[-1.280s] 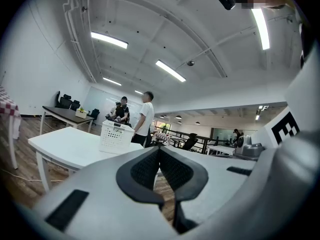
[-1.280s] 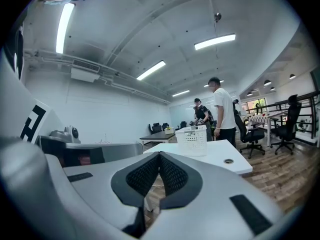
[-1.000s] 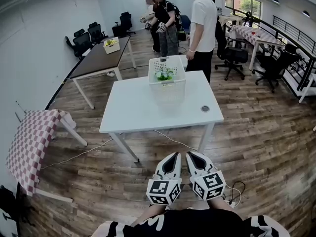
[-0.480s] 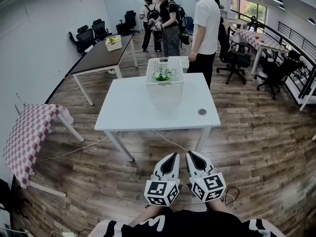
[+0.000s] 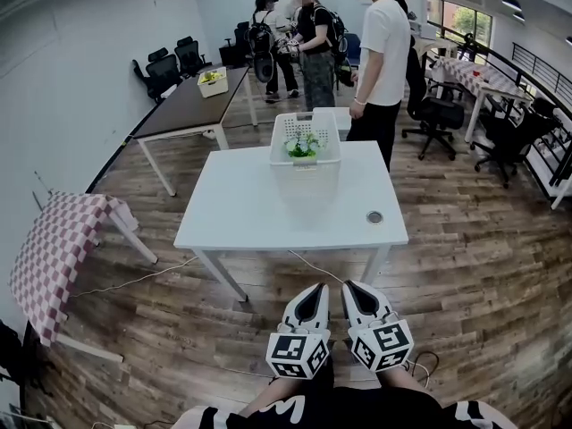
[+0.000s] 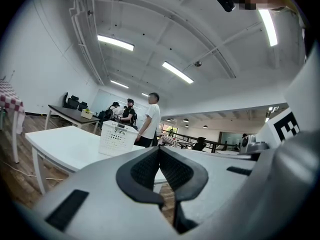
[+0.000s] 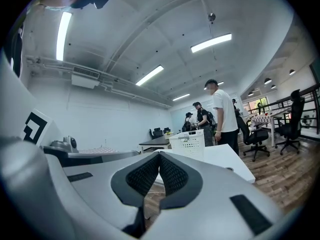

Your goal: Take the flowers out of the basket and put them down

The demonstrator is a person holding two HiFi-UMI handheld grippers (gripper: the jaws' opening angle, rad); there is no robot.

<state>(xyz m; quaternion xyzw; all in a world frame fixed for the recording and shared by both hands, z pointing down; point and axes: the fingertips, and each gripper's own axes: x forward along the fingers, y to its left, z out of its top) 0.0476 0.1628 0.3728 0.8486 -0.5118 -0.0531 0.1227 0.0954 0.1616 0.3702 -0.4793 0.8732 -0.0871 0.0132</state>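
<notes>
A white perforated basket (image 5: 307, 141) stands at the far side of the white table (image 5: 268, 213), with green and white flowers (image 5: 302, 147) inside it. My left gripper (image 5: 318, 288) and right gripper (image 5: 348, 285) hang side by side well short of the table's near edge, over the wooden floor. Both are shut with nothing between their pads. In the left gripper view, the basket (image 6: 117, 138) shows beyond the closed left gripper (image 6: 159, 149). The right gripper view shows the basket (image 7: 188, 139) past the closed right gripper (image 7: 159, 154).
A person in a white shirt (image 5: 384, 52) stands at the table's far right corner. Other people (image 5: 304, 34) stand further back. A dark table (image 5: 183, 105) is at the far left and a checkered table (image 5: 58, 257) at the left. A cable (image 5: 134, 280) lies on the floor. Office chairs (image 5: 447, 105) stand on the right.
Both grippers stayed shut and side by side, sliding a little forward with the person holding them. The table looks slightly nearer. The people at the back have shifted about.
</notes>
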